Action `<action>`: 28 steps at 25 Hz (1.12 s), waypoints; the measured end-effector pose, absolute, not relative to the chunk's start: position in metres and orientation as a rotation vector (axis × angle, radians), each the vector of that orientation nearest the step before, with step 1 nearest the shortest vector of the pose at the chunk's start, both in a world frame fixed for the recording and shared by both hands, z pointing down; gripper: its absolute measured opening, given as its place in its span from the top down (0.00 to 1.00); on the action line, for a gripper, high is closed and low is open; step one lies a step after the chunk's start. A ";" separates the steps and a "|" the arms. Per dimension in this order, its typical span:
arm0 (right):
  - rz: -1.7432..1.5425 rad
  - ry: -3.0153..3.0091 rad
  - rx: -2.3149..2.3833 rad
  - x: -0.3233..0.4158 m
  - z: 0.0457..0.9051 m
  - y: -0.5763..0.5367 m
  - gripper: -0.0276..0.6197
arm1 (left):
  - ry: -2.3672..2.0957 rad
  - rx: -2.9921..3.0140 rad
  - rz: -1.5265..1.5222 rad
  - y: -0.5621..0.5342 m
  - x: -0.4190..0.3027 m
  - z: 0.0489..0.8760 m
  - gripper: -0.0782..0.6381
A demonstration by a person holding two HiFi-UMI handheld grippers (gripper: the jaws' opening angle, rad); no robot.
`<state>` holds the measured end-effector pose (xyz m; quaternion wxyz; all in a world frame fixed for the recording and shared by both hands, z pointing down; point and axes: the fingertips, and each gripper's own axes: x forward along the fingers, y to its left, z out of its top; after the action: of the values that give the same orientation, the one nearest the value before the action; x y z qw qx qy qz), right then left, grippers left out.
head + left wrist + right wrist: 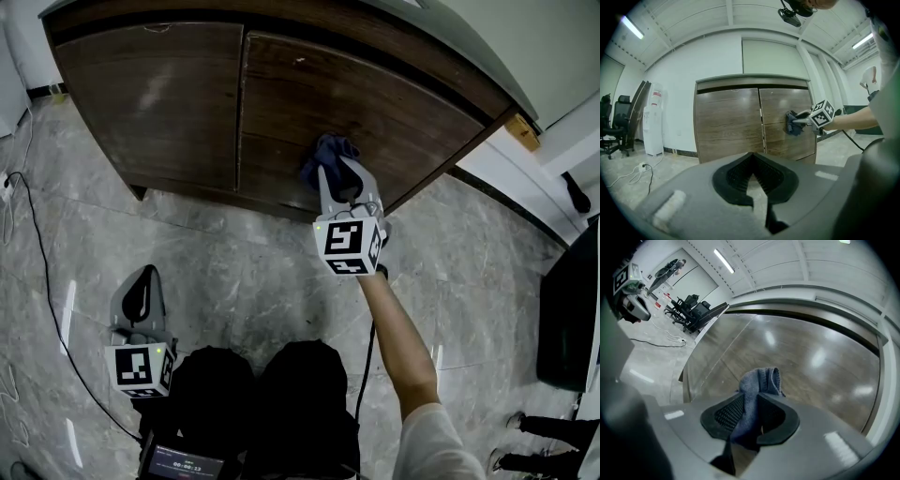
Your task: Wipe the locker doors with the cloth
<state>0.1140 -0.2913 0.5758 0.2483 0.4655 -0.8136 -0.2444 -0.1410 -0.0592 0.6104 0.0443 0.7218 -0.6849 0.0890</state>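
The right gripper (337,187) has its jaws clamped on a crumpled dark blue cloth (328,152), which bunches out past the fingertips. That cloth sits against the right-hand dark brown wooden locker door (394,112), low down and close to the seam between the two doors. The person's bare forearm (398,333) reaches out behind the marker cube. Beside it, the left-hand wooden locker door (159,94) has nothing on it. Down at the person's other side, the left gripper (141,281) hangs well apart from the locker, jaws together and nothing between them, above the grey marbled tile floor (244,272). A thin black cable (37,253) trails across the tiles at the far left.
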 end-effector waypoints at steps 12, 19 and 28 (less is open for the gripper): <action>-0.588 -2.204 1.191 0.106 0.652 -0.290 0.81 | -2.097 2.183 0.280 -0.057 -0.147 0.615 0.89; -0.567 -2.194 1.140 0.102 0.681 -0.289 0.81 | -2.095 2.179 0.286 -0.057 -0.148 0.617 0.89; -0.533 -2.187 1.083 0.095 0.714 -0.288 0.82 | -2.095 2.173 0.287 -0.057 -0.150 0.619 0.89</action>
<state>0.0948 -0.2882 0.7140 0.3164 0.4113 -0.8305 -0.2024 -0.1496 -0.0568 0.6187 0.0547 0.7155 -0.6900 0.0946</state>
